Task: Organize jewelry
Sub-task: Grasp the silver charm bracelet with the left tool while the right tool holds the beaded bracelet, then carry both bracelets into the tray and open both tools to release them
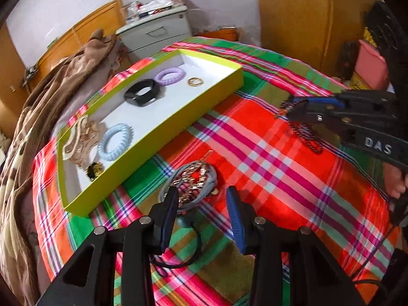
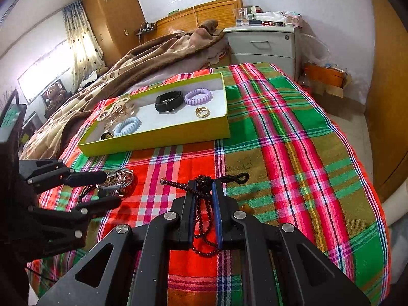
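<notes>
Left gripper poised over the jewelry heap while the right holds a bead strand clear of the cloth.

From the left: the yellow-green tray at ten o'clock already holds coil hair ties, a black band and gold rings. The left gripper stands wide apart with nothing between its pads, the tangled chains and blue-grey band just beyond them. The right gripper, at three o'clock, is clamped on dark beads. Best to straddle one loose strand, not the whole heap, before closing.
</notes>
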### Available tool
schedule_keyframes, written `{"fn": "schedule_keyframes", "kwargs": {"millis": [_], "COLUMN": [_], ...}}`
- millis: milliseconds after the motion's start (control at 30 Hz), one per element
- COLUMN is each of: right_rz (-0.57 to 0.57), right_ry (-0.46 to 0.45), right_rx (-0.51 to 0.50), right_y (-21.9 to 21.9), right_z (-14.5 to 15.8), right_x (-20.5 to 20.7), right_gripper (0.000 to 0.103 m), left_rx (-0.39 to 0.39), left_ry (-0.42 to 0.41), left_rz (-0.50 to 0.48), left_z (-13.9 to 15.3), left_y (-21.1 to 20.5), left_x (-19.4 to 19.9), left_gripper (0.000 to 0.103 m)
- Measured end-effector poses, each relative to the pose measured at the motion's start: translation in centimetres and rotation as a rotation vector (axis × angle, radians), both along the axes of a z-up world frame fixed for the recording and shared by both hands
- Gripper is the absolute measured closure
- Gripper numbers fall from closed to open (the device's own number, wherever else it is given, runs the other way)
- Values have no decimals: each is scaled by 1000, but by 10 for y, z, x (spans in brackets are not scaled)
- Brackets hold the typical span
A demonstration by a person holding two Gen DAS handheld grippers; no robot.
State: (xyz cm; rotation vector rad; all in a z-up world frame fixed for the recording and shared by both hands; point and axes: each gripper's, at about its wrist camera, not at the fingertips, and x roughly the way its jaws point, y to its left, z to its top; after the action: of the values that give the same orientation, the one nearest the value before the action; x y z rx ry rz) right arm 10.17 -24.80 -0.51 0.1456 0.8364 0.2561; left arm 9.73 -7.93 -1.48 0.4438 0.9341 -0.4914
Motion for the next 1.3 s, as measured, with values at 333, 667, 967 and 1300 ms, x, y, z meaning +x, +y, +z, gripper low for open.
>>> {"fn": "schedule_keyframes", "kwargs": {"millis": [333,667,967,1300], "right_rz": [-15,-15,-8,14], "right_ry": [0,7,8,-16], "right_rx": [5,-8,-21,-49], "right_y": [-4,-1,6,21], "right_z": [0,0,-1,13], "right_x": [0,3,6,16], "right_gripper": [90,90,90,90], "left_rx": [-128,-468,-560,-574], "left_ry": [42,116,154,115], "left_rz": [41,100,165,210], "left_z": [12,33,28,36], "left_y": [8,45,63,83], "left_x": [8,13,18,24], "left_gripper": [100,100,100,100]}}
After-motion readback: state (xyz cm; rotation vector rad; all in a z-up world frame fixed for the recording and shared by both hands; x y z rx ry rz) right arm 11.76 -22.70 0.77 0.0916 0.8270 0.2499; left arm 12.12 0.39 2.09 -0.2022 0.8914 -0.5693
